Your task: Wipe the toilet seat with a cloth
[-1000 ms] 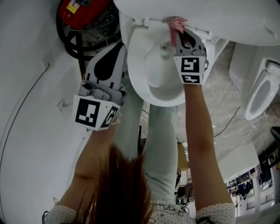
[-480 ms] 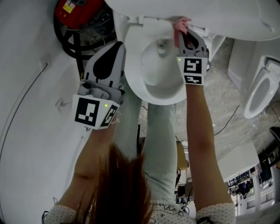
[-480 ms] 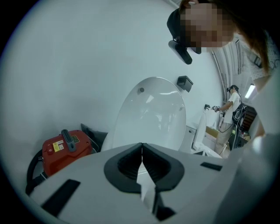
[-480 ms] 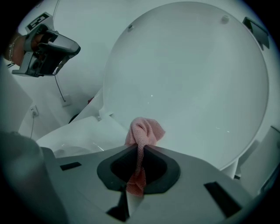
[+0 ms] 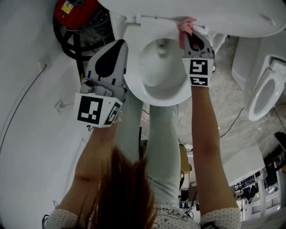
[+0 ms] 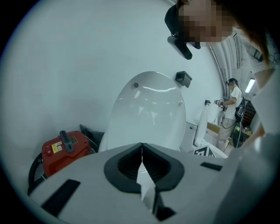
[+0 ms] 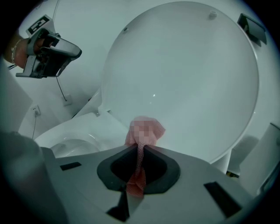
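Observation:
A white toilet stands with its lid [image 5: 210, 18] raised and its seat [image 5: 172, 97] down around the bowl. The pink cloth [image 5: 184, 25] is pinched in my right gripper [image 5: 187, 33], which is shut on it at the back right of the seat, close to the hinge. In the right gripper view the cloth [image 7: 144, 130] bunches out past the right gripper [image 7: 140, 151] in front of the lid [image 7: 188, 74]. My left gripper [image 5: 115, 45] hangs left of the bowl, shut and empty. Its closed tips [image 6: 141, 149] face the lid [image 6: 148, 113].
A red machine [image 5: 73, 10] with black hoses sits by the wall left of the toilet. A second toilet [image 5: 263, 96] stands at the right. The person's legs are below the bowl. Another person [image 6: 229, 109] stands far off.
The right gripper has slid with the cloth from over the bowl's back to the seat's right rear edge. The left gripper has barely moved.

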Demonstrator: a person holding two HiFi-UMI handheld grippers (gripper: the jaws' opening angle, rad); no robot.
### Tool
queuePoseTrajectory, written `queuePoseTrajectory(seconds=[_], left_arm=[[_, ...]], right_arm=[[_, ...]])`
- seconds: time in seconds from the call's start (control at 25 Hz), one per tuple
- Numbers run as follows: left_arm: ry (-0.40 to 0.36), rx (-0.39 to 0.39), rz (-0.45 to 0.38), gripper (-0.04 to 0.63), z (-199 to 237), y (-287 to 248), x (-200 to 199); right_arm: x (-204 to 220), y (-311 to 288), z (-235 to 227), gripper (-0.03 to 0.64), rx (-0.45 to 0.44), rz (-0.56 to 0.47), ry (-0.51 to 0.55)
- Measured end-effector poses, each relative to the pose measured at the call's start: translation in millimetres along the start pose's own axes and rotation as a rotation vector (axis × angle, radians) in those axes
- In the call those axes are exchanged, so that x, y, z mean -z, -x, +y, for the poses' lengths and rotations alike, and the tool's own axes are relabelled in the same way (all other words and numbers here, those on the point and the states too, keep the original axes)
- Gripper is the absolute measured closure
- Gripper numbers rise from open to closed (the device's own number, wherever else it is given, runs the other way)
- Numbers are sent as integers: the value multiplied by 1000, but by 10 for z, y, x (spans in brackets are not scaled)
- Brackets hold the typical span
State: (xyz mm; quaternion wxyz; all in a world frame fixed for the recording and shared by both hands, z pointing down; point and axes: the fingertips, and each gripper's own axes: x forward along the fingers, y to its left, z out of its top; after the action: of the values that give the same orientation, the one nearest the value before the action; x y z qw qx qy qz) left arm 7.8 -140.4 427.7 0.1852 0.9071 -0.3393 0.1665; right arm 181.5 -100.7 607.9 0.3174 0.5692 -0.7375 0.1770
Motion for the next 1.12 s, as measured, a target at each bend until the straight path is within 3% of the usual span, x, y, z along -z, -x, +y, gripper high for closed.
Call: queuePoseTrajectory(seconds=[0.4, 0.8, 1.12], left_arm=[[10, -27, 6, 589, -233, -96, 43], [18, -42, 0, 589, -439, -170, 36], [27, -55, -14, 589, -585, -174, 60]], right_arm=[[147, 132, -203, 583, -18, 0, 0], [192, 189, -231, 583, -117, 1, 136], [273, 215, -153, 583, -286, 3, 424]])
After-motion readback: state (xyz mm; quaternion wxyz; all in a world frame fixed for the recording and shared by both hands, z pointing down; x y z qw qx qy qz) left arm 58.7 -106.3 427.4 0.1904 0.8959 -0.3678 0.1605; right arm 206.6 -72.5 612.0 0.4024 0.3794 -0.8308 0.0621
